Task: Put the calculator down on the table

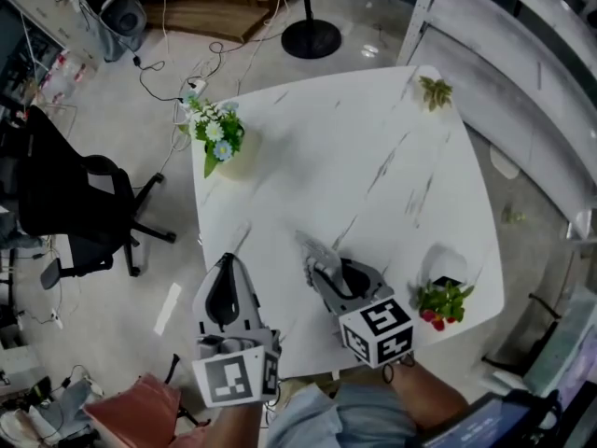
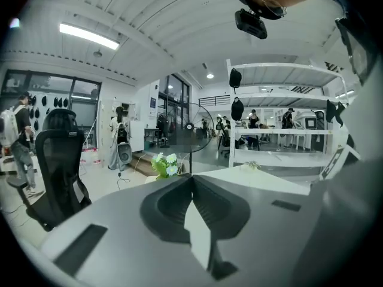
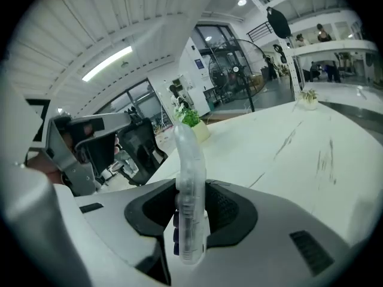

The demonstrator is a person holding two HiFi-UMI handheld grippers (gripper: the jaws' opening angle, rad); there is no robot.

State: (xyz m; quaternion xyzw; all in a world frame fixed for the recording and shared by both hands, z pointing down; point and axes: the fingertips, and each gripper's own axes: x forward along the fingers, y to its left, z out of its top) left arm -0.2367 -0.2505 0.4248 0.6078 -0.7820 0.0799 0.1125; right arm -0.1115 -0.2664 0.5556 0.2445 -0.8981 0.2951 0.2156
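The right tool [image 1: 325, 273] pinches the calculator [image 3: 187, 154] by its flat faces, over the worktop's [image 1: 373, 138] near edge. It looks light, hard and slippery. The left tool [image 1: 226, 267] is pressed together.

Looks like an open lab or workshop floor with an office feel: a black swivel chair [image 1: 79, 208], loose cables [image 1: 143, 75] trailing over the floor [image 1: 103, 119], white metal racking [image 2: 281, 100], strip lights [image 2: 88, 36], glass doors [image 2: 172, 109], people [image 2: 252, 118] standing at the back, and a white counter [image 1: 373, 138] with little potted plants [image 1: 216, 136]
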